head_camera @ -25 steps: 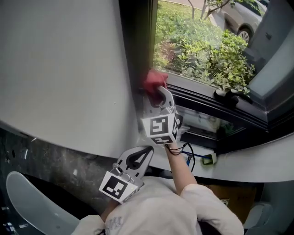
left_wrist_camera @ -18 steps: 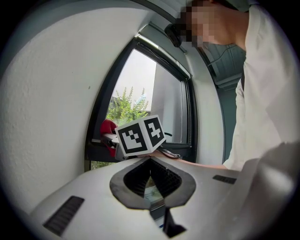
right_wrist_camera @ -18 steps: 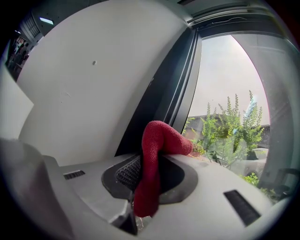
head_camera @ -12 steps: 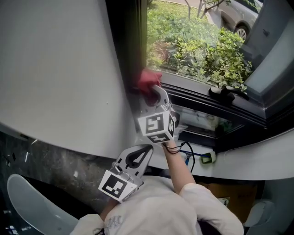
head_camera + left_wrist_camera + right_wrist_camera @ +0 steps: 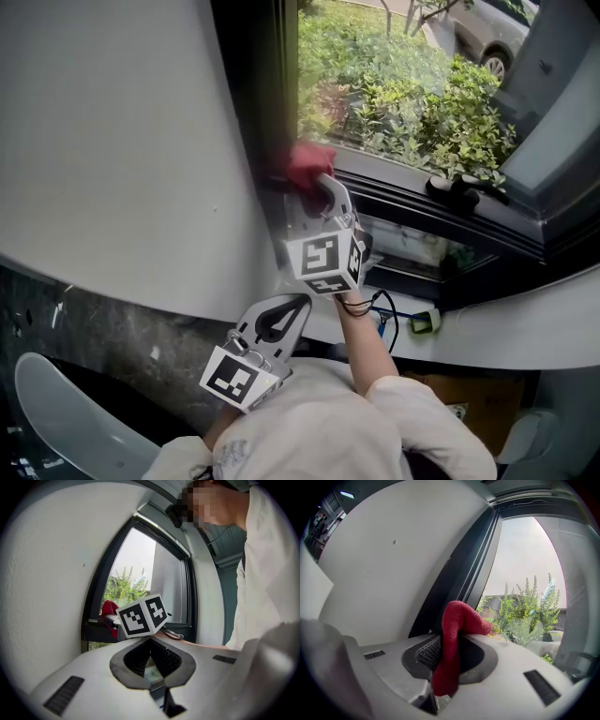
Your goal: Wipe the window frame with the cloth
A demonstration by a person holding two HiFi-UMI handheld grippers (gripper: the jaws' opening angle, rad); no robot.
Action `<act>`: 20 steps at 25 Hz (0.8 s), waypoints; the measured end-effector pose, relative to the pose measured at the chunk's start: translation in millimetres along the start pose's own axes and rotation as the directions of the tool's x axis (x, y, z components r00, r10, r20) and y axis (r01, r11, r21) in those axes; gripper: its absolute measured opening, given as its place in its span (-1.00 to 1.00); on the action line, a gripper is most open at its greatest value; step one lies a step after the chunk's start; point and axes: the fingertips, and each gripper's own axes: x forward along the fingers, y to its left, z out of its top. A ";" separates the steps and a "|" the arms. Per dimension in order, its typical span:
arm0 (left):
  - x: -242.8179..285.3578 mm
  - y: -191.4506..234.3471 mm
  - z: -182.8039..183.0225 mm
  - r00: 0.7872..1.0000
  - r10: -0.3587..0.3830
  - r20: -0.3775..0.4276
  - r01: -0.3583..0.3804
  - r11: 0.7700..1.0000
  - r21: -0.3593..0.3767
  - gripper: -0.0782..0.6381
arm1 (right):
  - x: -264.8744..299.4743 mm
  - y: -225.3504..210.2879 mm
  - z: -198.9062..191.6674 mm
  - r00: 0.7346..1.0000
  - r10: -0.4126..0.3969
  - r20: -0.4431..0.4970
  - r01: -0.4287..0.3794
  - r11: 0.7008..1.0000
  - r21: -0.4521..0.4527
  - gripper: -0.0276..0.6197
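In the head view a white wall (image 5: 112,141) fills the left side. Toward 7 o'clock from the centre, the left gripper (image 5: 298,306) hangs low over the person's chest, well apart from the window and pointing toward 1 o'clock. In its own view the left gripper (image 5: 151,651) has its jaws brought together with nothing between them. Just toward 1 o'clock from it, the right gripper (image 5: 324,185) reaches up toward 12 o'clock, with its marker cube (image 5: 326,262) below the jaws and the person's forearm (image 5: 366,337) behind it. The right gripper (image 5: 450,654) has its jaws clamped on the red cloth (image 5: 457,620), which stands up between them and folds over toward 2 o'clock. In the head view the cloth (image 5: 309,161) bunches at the jaw tips, against the bottom left corner of the dark window frame (image 5: 258,94), where the upright meets the sill. Beyond the glass, toward 1 o'clock, green shrubs (image 5: 403,103) grow, and a parked car (image 5: 487,37) sits at the top right edge.
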 end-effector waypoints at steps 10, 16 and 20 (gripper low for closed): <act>8.1 -4.9 -2.8 1.000 -0.021 -0.016 0.022 1.000 0.012 -0.76 | -8.5 -9.9 -6.1 1.000 -0.012 0.002 0.012 1.000 0.005 -0.66; 11.2 -8.0 -4.1 0.999 -0.028 -0.023 0.029 1.000 0.007 -0.76 | -13.2 -14.3 -9.7 1.000 -0.016 -0.004 0.016 1.000 0.005 -0.66; 12.8 -11.5 -2.7 0.999 -0.040 -0.007 0.040 0.999 0.001 -0.76 | -15.7 -17.2 -11.5 1.000 -0.021 -0.006 0.021 1.000 0.007 -0.66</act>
